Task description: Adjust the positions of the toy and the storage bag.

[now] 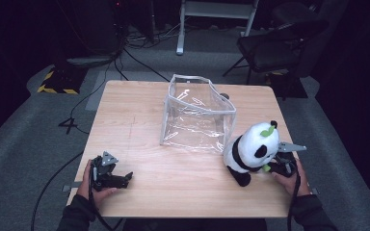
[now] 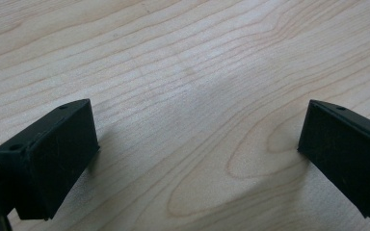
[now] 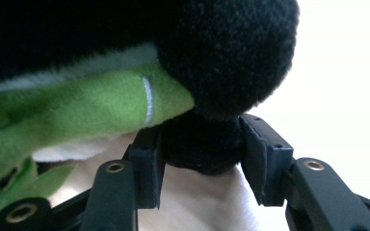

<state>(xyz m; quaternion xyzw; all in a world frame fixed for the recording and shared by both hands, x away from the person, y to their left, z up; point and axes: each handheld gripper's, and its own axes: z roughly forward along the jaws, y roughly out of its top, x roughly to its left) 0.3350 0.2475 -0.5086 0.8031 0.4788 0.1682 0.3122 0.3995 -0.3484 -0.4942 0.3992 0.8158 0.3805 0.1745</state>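
One panda (image 1: 251,150) pinched by a black limb in my right gripper (image 3: 200,154), one clear bag (image 1: 197,115) beside it — my left gripper (image 2: 197,144) wide, on the table (image 1: 139,120).

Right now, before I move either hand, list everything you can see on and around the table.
Panda plush toy: one, black and white with green leaf trim, standing near the table's right edge, a black limb between the right gripper's jaws.
Clear plastic bag: one, transparent with grey trim, open-topped, upright at the table's middle, just left of and behind the panda.
Table: one, light wood.
Chair: one, black, on the floor beyond the far right corner.
White frame legs: white, on the floor behind the table.
Cables: several, black, on the grey floor.
Left gripper: black, jaws wide apart, nothing between them, low over the near left corner.
Right gripper: black, pads against the panda's limb.
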